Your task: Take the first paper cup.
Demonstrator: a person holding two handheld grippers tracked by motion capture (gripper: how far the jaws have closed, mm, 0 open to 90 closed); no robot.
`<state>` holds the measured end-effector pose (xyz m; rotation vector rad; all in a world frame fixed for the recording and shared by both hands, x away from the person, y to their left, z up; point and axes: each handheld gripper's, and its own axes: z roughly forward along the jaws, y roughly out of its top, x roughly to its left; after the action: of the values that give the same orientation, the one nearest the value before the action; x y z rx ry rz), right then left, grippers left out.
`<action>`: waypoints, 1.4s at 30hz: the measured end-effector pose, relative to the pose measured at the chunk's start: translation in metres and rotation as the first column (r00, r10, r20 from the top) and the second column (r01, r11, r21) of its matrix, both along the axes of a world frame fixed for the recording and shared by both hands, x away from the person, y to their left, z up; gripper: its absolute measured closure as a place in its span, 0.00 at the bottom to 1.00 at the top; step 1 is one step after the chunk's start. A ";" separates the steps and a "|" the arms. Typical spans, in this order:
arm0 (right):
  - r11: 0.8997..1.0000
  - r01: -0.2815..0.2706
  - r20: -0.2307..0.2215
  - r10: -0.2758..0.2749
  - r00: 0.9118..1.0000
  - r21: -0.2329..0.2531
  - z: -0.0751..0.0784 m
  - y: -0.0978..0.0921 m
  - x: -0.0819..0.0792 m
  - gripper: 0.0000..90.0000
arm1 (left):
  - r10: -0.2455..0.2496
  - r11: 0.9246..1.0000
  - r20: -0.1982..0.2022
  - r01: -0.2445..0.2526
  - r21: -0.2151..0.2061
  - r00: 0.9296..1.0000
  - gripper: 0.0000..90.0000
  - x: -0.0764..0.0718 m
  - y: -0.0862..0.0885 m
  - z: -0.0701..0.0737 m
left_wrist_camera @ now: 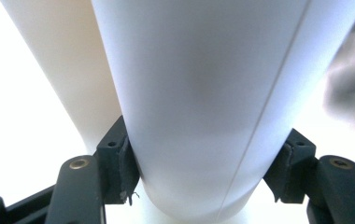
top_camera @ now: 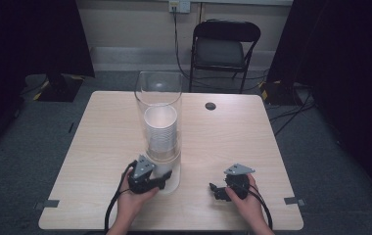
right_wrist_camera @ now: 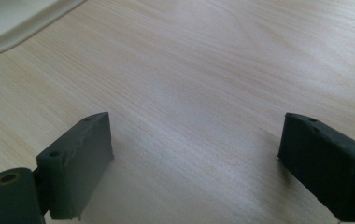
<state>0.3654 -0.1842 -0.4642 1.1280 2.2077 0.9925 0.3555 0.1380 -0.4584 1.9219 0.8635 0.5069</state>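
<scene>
1. The clear cylinder [top_camera: 158, 105] is standing upright at the table's [top_camera: 101, 137] middle, a stack of white cups [top_camera: 160, 131] sitting inside it.
2. The left gripper [top_camera: 167, 180] is clamping the cylinder's base [left_wrist_camera: 199, 116], both pads pressing its wall; its foot is cut off below.
3. The right gripper [right_wrist_camera: 194, 158] is resting well apart, jaws wide over bare wood.
</scene>
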 end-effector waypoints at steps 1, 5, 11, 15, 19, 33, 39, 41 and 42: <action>1.000 0.000 0.000 0.000 1.000 0.001 0.000 0.000 0.000 0.10 | -0.012 0.999 -0.005 0.012 -0.033 1.000 0.41 -0.002 -0.001 -0.008; 1.000 -0.007 0.000 0.007 1.000 0.000 0.000 0.000 0.001 0.10 | -0.034 0.999 0.005 0.035 -0.029 0.999 0.40 -0.004 -0.003 -0.003; 1.000 -0.014 0.003 0.014 1.000 -0.002 0.000 -0.001 0.001 0.10 | -0.023 1.000 -0.012 0.023 -0.002 1.000 0.40 -0.005 0.011 -0.003; 1.000 -0.013 0.003 0.013 1.000 -0.001 0.000 0.000 0.001 0.10 | -0.015 1.000 -0.014 0.015 0.016 1.000 0.40 -0.008 0.023 -0.002; 1.000 -0.014 0.004 0.014 1.000 -0.002 0.000 -0.001 0.001 0.10 | 0.002 1.000 -0.021 -0.001 0.031 1.000 0.39 -0.009 0.036 -0.003; 1.000 -0.014 0.004 0.014 1.000 -0.002 0.000 -0.001 0.001 0.10 | 0.087 0.995 0.002 -0.087 0.058 0.996 0.38 -0.005 0.071 -0.007; 1.000 -0.014 0.004 0.014 1.000 -0.002 0.000 -0.001 0.001 0.10 | 0.107 0.993 -0.003 -0.106 0.059 0.994 0.38 -0.004 0.078 -0.011; 1.000 -0.013 0.003 0.013 1.000 -0.002 0.000 -0.001 0.001 0.10 | 0.111 0.992 -0.020 -0.109 0.068 0.994 0.37 -0.003 0.080 -0.011; 1.000 -0.014 0.004 0.014 1.000 -0.002 0.000 -0.001 0.001 0.10 | 0.111 0.992 -0.017 -0.110 0.064 0.994 0.37 -0.003 0.080 -0.011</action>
<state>0.3669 -0.1848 -0.4643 1.1109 2.2158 0.9971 0.3527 0.2179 -0.4695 1.9464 0.9819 0.5880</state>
